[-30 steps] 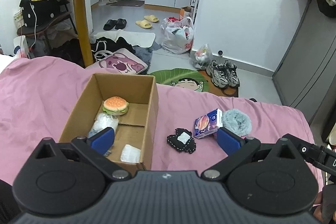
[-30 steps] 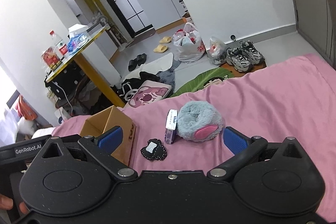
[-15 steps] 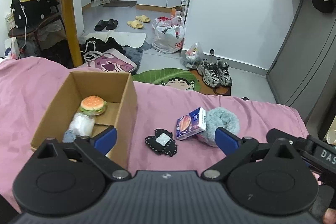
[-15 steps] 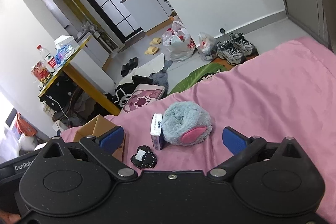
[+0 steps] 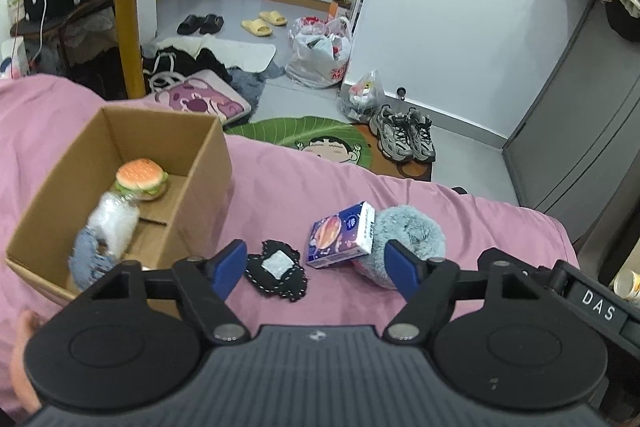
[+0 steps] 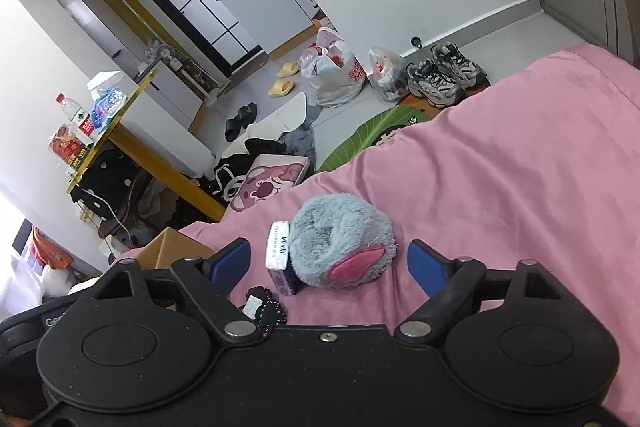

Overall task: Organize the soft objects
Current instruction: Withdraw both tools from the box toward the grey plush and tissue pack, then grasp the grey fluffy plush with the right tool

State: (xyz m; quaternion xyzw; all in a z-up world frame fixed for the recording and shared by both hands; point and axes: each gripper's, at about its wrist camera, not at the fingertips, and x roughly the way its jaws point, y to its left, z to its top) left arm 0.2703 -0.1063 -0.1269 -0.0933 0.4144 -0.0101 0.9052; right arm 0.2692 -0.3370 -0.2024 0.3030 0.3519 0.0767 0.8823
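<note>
From my left wrist camera, the left claw (image 5: 316,269) hangs over the pink bedspread (image 5: 304,187) with its blue pads spread and closing; nothing is pinched. Between the pads, on the cover, lie the black fabric patch (image 5: 278,271) with a white square at its middle, close to the left pad, and the lower edge of the tissue pack (image 5: 341,234). The pack leans on the grey-blue plush toy (image 5: 408,239), which sits just ahead of my right pad and is partly hidden by it. Ahead and left of the claw stands the open cardboard box (image 5: 208,163). Inside it I see a toy hamburger (image 5: 141,179) at the far end, a clear plastic-wrapped bundle (image 5: 114,223) nearer me, and a blurred blue-grey item (image 5: 90,259) at the near end beside my left pad. A bit of a hand (image 5: 24,363) shows at the lower left edge.

From my right wrist camera, the right claw (image 6: 328,263) is likewise spread and closing, gripping nothing. The plush toy (image 6: 340,239), showing a pink patch low on its front, sits between the pads, a little ahead of them. The tissue pack (image 6: 279,251) stands on edge touching the toy's left side, nearer my left pad. The black patch (image 6: 262,309) lies closest, partly hidden behind the claw's body. A corner of the cardboard box (image 6: 172,251) shows beyond my left pad.
</note>
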